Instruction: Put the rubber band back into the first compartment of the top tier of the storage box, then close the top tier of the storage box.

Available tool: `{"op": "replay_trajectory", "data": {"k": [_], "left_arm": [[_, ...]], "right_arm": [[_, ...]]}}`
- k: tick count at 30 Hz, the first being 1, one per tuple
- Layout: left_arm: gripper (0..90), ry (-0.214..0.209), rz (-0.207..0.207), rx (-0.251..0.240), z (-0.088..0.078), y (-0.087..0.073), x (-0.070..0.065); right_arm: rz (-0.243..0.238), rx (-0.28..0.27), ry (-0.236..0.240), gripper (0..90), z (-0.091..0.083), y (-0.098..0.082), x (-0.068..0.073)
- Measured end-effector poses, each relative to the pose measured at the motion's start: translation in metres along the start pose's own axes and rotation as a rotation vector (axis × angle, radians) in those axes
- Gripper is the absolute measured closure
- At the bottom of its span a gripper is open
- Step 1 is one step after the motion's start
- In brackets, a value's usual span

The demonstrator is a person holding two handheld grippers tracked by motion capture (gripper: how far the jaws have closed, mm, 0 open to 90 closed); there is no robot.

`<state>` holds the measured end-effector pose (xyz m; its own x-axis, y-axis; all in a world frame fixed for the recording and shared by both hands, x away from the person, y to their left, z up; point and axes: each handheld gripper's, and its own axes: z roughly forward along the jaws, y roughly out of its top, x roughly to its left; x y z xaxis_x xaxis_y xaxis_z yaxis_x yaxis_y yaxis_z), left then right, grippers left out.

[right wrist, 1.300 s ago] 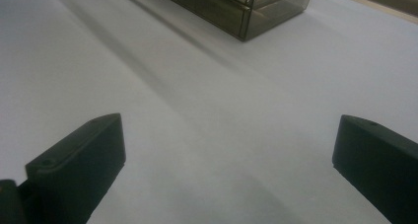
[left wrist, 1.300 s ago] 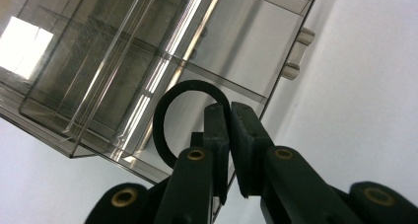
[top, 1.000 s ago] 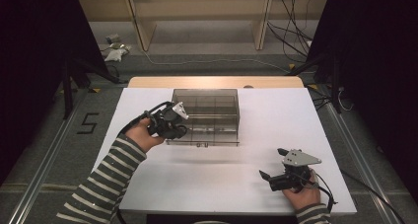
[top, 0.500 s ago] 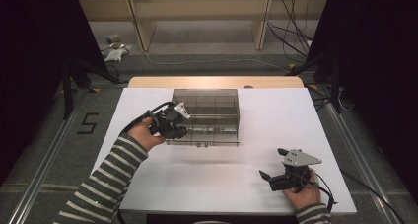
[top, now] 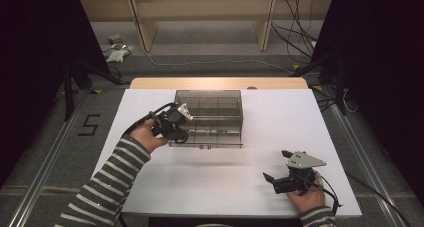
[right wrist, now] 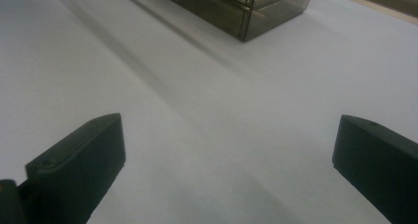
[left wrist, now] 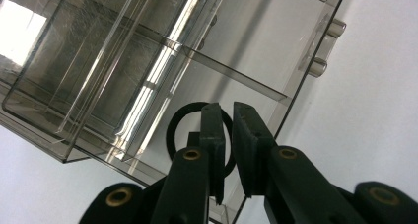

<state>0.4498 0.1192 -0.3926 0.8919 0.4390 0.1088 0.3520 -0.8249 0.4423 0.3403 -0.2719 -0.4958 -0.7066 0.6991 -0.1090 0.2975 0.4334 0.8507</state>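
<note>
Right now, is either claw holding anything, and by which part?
The left claw appears to pinch a black ring by its rim, over the smoky plastic drawer box. The right claw is open and holds nothing.

Smoky transparent plastic drawer cabinet (top: 210, 112), box-shaped, standing upright at the middle of the white table (top: 270, 122), toward the far side. Split inside by thin clear dividers into several compartments. One clear drawer (left wrist: 231, 61) pulled out toward the near side at the bottom left, lying level on the table, with two small round knobs on its front edge. Black ring (left wrist: 180, 128), thin and round, lying at the near left corner of that open drawer, partly hidden, pinched at its rim between two nearly closed black pads (left wrist: 213, 135).
</note>
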Motion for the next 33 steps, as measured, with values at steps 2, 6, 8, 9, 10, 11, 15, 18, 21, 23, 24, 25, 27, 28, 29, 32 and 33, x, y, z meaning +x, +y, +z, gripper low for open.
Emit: {"op": "replay_trajectory", "data": {"k": [2,6,8,9,10,11,15,18,21,23,24,25,27,28,29,32,33], "left_arm": [[82.5,0.002,0.001,-0.004,0.000,0.000,-0.001],[82.2,0.006,0.003,-0.010,-0.001,0.001,-0.001],[82.2,0.010,0.005,-0.016,-0.003,0.001,-0.001],[82.3,0.008,0.005,-0.021,-0.004,0.001,-0.002],[82.4,0.010,0.007,-0.029,-0.006,0.001,-0.002],[82.6,0.011,0.002,-0.044,-0.007,0.001,-0.004],[85.3,-0.009,0.006,-0.080,-0.016,0.001,-0.008],[87.0,-0.025,0.016,-0.101,-0.021,0.001,-0.013],[89.0,-0.035,0.036,-0.119,-0.026,0.001,-0.020],[89.3,-0.041,0.045,-0.129,-0.028,0.001,-0.025],[89.3,-0.040,0.051,-0.131,-0.029,0.001,-0.028],[89.3,-0.043,0.056,-0.131,-0.029,0.002,-0.030],[89.4,-0.052,0.062,-0.132,-0.028,0.002,-0.034],[89.3,-0.052,0.074,-0.129,-0.028,0.002,-0.036],[89.3,-0.053,0.075,-0.128,-0.027,0.002,-0.038],[89.3,-0.063,0.091,-0.119,-0.024,0.002,-0.042],[89.3,-0.067,0.094,-0.116,-0.022,0.002,-0.043]], "right_arm": [[0.001,0.002,-0.001,0.7,0.000,0.000,0.000],[-0.001,0.000,-0.001,0.7,0.000,0.000,0.000],[0.000,0.000,0.000,0.7,0.000,0.000,0.000],[0.001,0.001,0.000,0.7,0.000,0.000,0.000],[0.001,0.000,0.000,0.7,0.000,0.000,0.000],[0.001,0.002,0.001,0.7,0.000,0.000,0.000],[0.002,0.003,0.001,0.7,0.000,0.000,0.000],[0.003,0.004,0.002,0.7,0.000,0.000,0.000],[0.003,0.002,0.001,0.7,0.001,0.000,0.000],[0.004,0.002,0.002,0.7,0.001,0.000,0.000],[0.004,0.003,0.002,0.7,0.001,0.000,0.000],[0.004,0.003,0.003,0.7,0.001,0.000,0.000],[0.005,0.004,0.003,0.7,0.001,0.000,0.000],[0.005,0.003,0.003,0.7,0.001,0.000,0.000],[0.004,0.002,0.003,0.7,0.001,0.000,0.000],[0.004,0.002,0.002,0.7,0.001,0.000,0.000],[0.004,0.002,0.003,0.7,0.001,0.000,0.000]]}}
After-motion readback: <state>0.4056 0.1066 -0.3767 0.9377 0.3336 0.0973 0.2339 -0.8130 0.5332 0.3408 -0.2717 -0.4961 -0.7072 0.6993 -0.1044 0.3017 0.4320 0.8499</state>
